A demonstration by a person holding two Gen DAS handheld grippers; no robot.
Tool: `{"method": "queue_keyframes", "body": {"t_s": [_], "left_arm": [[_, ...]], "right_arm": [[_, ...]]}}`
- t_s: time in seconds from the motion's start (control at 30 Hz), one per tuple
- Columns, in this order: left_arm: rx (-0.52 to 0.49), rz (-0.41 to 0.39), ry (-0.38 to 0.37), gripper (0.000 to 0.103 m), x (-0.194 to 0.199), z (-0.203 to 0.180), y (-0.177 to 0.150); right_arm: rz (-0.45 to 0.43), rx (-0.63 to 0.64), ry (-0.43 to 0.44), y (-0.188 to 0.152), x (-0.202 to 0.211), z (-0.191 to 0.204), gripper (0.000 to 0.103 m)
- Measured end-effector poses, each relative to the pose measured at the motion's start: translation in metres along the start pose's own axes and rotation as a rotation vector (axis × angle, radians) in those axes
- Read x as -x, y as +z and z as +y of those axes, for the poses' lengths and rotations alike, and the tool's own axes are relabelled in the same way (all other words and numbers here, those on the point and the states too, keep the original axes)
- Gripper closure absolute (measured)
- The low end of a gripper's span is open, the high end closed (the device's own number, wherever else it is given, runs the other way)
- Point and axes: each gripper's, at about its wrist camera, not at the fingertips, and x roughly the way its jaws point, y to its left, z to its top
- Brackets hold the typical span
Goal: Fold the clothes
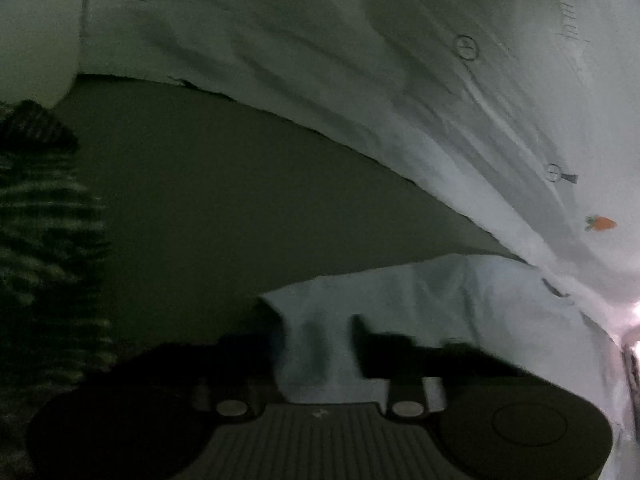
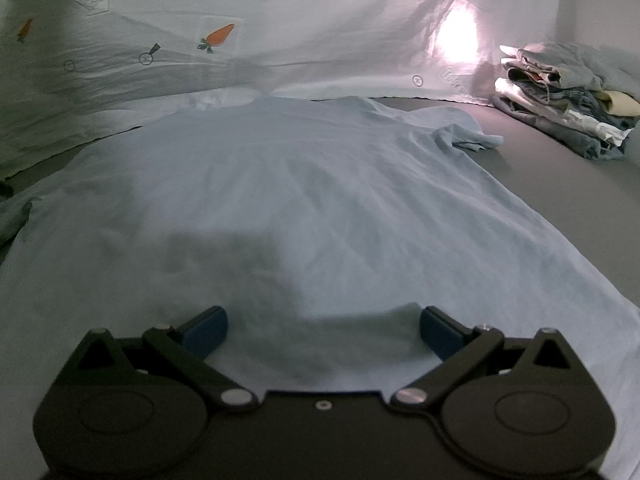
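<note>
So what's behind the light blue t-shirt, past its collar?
Behind the t-shirt hangs a white printed sheet with carrots; folded clothes are stacked at the right. What lies behind the sheet is covered.

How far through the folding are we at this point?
Done: a folded stack sits far right. In hand: the left claw is shut on the blue T-shirt; the right claw hovers open over its hem. Left: the shirt lies flat, no fold made.

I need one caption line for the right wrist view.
Open right gripper hovers over a light blue T-shirt spread flat, folded clothes pile at right.
</note>
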Motion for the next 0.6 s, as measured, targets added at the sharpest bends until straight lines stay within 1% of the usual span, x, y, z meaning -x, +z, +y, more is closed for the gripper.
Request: {"method": "queue_keyframes", "body": {"t_s": [0.03, 0.1, 0.13, 0.27, 0.3, 0.37, 0.4, 0.43, 0.5, 0.57, 0.6], "left_arm": [[0.021, 0.007, -0.010, 0.102, -0.001, 0.002, -0.001], [0.130, 0.027, -0.099, 0.103, -0.001, 0.009, -0.001], [0.153, 0.030, -0.137, 0.103, 0.001, 0.006, -0.002], [0.109, 0.064, -0.341, 0.103, 0.008, -0.039, -0.006], [0.085, 0.081, -0.399, 0.103, 0.009, -0.055, -0.009], [0.003, 0.123, -0.495, 0.101, 0.009, -0.091, -0.019], [-0.030, 0.137, -0.501, 0.101, 0.007, -0.104, -0.025], [-0.039, 0.156, -0.487, 0.100, 0.003, -0.112, -0.031], [-0.051, 0.195, -0.461, 0.091, -0.006, -0.127, -0.041], [0.003, 0.245, -0.466, 0.070, -0.009, -0.123, -0.042], [0.013, 0.252, -0.471, 0.064, -0.004, -0.119, -0.042]], "right_arm": [[0.000, 0.000, 0.000, 0.000, 0.000, 0.000, 0.000], [0.000, -0.001, 0.000, 0.000, 0.000, 0.000, 0.000], [0.000, -0.001, 0.001, -0.001, 0.000, 0.000, 0.000], [0.000, -0.002, 0.002, -0.001, 0.001, -0.001, 0.000], [0.000, -0.002, 0.003, 0.000, 0.001, -0.001, 0.000], [0.000, -0.002, 0.003, 0.000, 0.001, -0.001, 0.000], [0.001, -0.002, 0.002, -0.001, 0.001, -0.001, 0.000], [0.001, -0.002, 0.002, -0.001, 0.001, -0.001, 0.000], [0.002, -0.004, 0.002, -0.001, 0.001, -0.001, 0.000], [0.009, -0.012, -0.001, 0.000, 0.001, -0.001, 0.000], [0.018, -0.023, -0.005, 0.002, 0.000, -0.001, 0.000]]}}
